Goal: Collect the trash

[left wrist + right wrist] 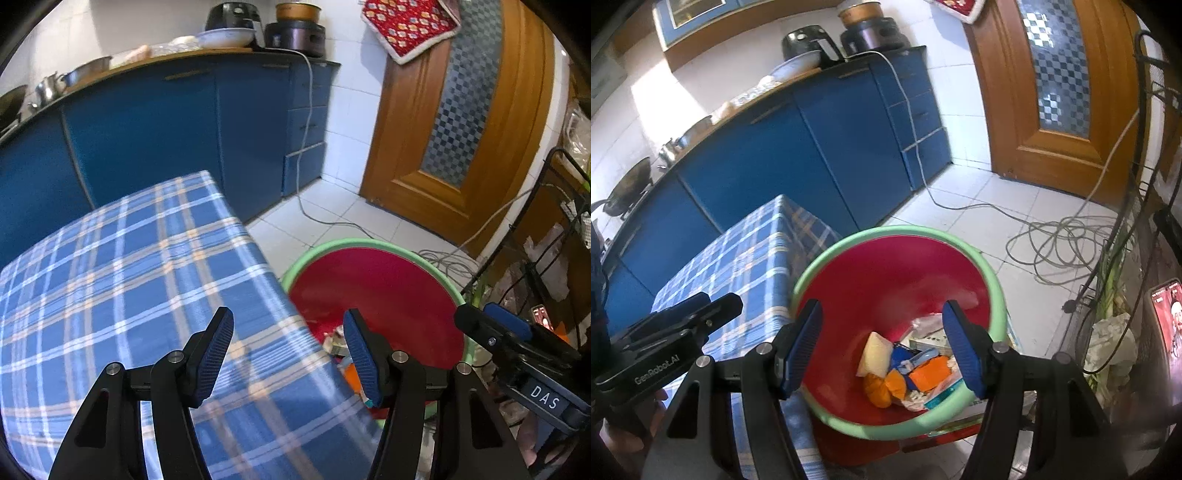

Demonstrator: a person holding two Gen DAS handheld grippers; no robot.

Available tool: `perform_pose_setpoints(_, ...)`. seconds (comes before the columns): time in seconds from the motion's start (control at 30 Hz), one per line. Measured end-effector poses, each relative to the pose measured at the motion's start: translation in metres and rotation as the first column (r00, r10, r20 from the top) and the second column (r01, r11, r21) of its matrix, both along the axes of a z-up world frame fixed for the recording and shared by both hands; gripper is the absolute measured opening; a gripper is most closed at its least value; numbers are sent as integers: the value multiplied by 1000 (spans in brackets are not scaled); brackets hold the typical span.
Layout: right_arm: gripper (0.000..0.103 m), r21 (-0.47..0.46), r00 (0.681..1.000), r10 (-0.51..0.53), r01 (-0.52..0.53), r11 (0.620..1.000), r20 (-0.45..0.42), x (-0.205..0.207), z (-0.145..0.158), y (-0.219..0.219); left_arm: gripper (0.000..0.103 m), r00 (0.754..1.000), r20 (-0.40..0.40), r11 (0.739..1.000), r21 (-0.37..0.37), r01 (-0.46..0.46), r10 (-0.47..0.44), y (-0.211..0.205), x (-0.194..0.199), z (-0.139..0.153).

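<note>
Left wrist view: the left gripper [288, 354] hangs over the near edge of the table [122, 280] with its blue plaid cloth, jaws apart and nothing between the blue pads. One finger sits above the cloth, the other above the red bin [391, 295] with the green rim, which stands on the floor tight against the table's right side. A little of the trash [334, 341] peeks out deep in the bin, just beside the right finger. The right gripper [495, 325] pokes in beyond the bin's far right rim; how its jaws stand cannot be told from here. Behind the table run blue cabinets [155, 129], and a wooden door [458, 122] stands past the bin.

Right wrist view: the right gripper [882, 347] hovers directly above the red bin [897, 269], jaws wide and empty. At the bin's bottom lies the trash [912, 373]: orange scraps, a pale yellow piece, blue bits, white paper and packaging. The left gripper [687, 314] shows left of the bin, over the table [738, 258]. A grey cable [1052, 240] coils on the tiles right of the bin.
</note>
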State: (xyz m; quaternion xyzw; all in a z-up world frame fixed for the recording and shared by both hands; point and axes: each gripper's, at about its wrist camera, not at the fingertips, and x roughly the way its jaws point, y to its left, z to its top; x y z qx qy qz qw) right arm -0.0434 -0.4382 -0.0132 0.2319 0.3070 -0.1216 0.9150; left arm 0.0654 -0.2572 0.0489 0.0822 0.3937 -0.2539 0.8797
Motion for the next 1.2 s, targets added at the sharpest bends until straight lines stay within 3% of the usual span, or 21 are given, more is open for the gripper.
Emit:
perform_pose_setpoints(0.6, 78, -67, 991, 127, -124, 990, 41, -7, 23, 67, 64, 977, 33, 978, -33, -207, 208, 98, -27, 21)
perform_pose_setpoints(0.83, 81, -98, 982, 171, -163, 982, 79, -14, 30, 102, 69, 963, 51, 964, -44, -263, 265, 128, -41, 29)
perform_pose_setpoints(1.2, 85, -129, 969, 224, -210, 969, 105, -24, 35, 147, 71, 920, 55, 921, -46, -387, 389, 180, -56, 30)
